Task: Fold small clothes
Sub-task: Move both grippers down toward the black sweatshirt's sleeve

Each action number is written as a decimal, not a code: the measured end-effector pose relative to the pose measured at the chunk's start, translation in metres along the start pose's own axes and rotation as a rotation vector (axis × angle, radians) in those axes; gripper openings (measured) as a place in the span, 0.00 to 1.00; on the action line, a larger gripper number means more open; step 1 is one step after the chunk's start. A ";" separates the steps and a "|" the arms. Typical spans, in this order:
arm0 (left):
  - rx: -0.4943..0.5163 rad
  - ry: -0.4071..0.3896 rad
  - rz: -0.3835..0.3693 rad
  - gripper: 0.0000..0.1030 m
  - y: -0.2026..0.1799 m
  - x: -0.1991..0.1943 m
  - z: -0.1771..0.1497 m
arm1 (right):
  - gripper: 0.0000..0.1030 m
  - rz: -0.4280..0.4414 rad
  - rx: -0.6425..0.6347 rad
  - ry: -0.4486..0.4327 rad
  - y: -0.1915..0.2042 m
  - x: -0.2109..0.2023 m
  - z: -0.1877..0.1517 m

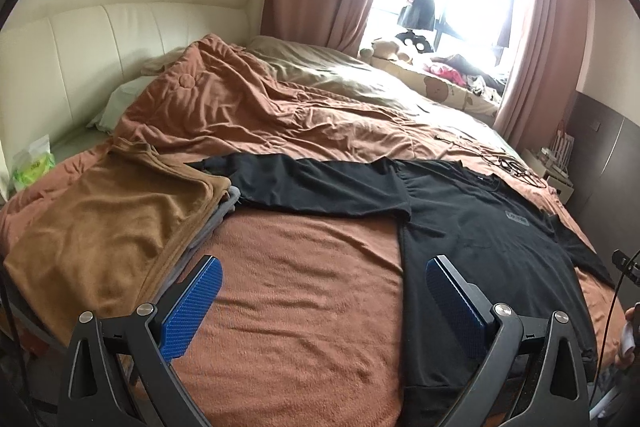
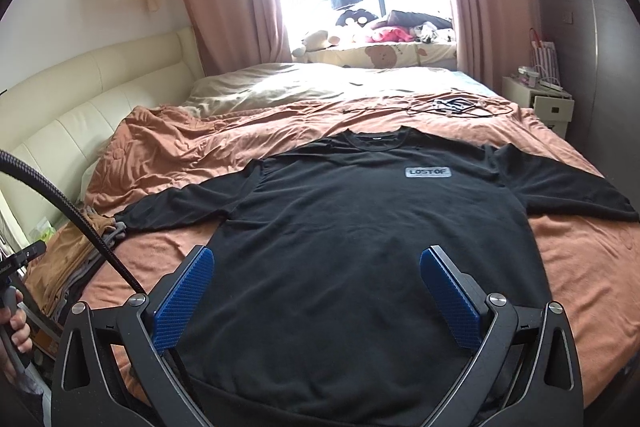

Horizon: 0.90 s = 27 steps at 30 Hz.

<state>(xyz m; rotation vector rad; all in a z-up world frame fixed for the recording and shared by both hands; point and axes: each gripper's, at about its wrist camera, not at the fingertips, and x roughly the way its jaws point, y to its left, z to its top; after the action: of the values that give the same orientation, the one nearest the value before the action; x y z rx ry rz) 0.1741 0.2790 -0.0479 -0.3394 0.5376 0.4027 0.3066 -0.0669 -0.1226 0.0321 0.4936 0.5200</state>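
The left tool (image 1: 322, 281) fills the bottom of its frame, blue pads spread wide, gripping nothing. The right tool (image 2: 316, 273) sits likewise at bottom centre, jaws wide apart and empty. A hand (image 2: 16, 327) grips a handle at the lower left edge of the right view.

Matt black cloth sweatshirt (image 2: 360, 247) on fuzzy blanket (image 2: 580, 267).
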 end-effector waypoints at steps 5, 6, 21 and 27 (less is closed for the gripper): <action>-0.020 0.017 -0.001 0.98 0.007 0.028 0.013 | 1.00 0.024 -0.029 0.024 0.008 0.030 0.012; -0.025 0.025 -0.001 0.98 0.009 0.034 0.015 | 1.00 0.023 -0.042 0.028 0.011 0.037 0.015; -0.147 0.133 0.054 0.80 0.041 0.131 0.048 | 0.69 0.149 -0.052 0.155 0.026 0.158 0.050; -0.180 0.184 0.099 0.74 0.044 0.177 0.055 | 0.51 0.196 -0.019 0.233 0.025 0.211 0.060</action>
<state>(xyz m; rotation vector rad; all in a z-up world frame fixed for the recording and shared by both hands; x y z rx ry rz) 0.3164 0.3890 -0.1100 -0.5278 0.7022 0.5201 0.4818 0.0626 -0.1591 0.0020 0.7175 0.7251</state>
